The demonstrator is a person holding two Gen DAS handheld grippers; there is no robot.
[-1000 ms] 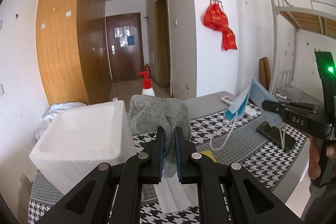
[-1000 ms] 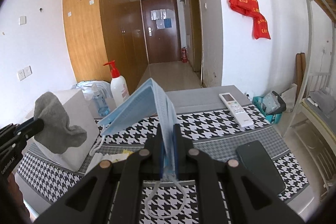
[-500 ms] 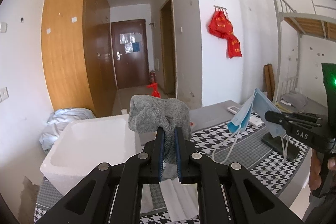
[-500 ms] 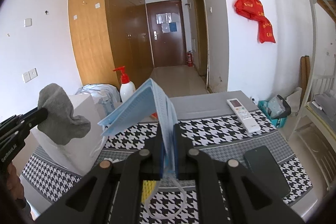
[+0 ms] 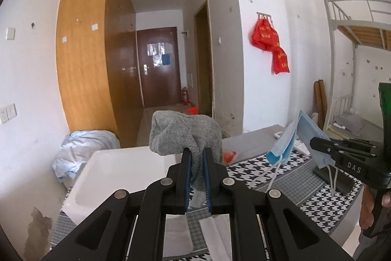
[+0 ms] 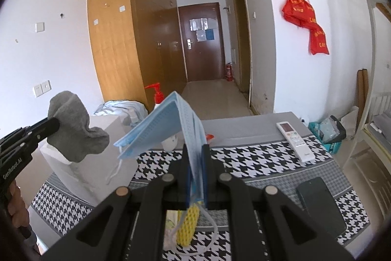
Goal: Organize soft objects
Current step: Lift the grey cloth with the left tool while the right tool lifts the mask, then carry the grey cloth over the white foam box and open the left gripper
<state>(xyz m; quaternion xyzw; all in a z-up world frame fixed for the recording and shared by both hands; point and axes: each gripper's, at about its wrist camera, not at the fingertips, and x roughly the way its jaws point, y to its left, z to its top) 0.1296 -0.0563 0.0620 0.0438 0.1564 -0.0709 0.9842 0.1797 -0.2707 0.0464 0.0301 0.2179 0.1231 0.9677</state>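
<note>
On the left, our left gripper [image 5: 194,155] pinches a grey sock [image 5: 184,136], its jaws pressed onto a fold near the middle while the rest bunches above the fingertips and droops between them. The sock hangs in the air just above and in front of the white foam box [image 5: 117,170], which stands at the left end of the table with the houndstooth cloth [image 6: 256,158].

Further right, our right gripper [image 6: 195,155] is clamped on a blue face mask [image 6: 168,124]. The mask stands up from the jaws and flops to the left, with an ear loop dangling below. It is in the air over the middle of the table, near the box but not over it. Under it lie a yellow mesh piece [image 6: 187,224] and some white tissue, and on the far right a remote control [image 6: 295,141] and a dark phone [image 6: 320,202].

We judge the risks to be these. The sock is held by one fold, so a quick swing could pull it free short of the box. The mask is light and held at one edge, so it may cling to a pad when released, or its loop may snag on the box rim.

Compared with a second ago, both grips are unchanged. The left view has tipped up, so less of the box opening shows. The right gripper has lifted slightly and the mask sits higher over the cloth.
</note>
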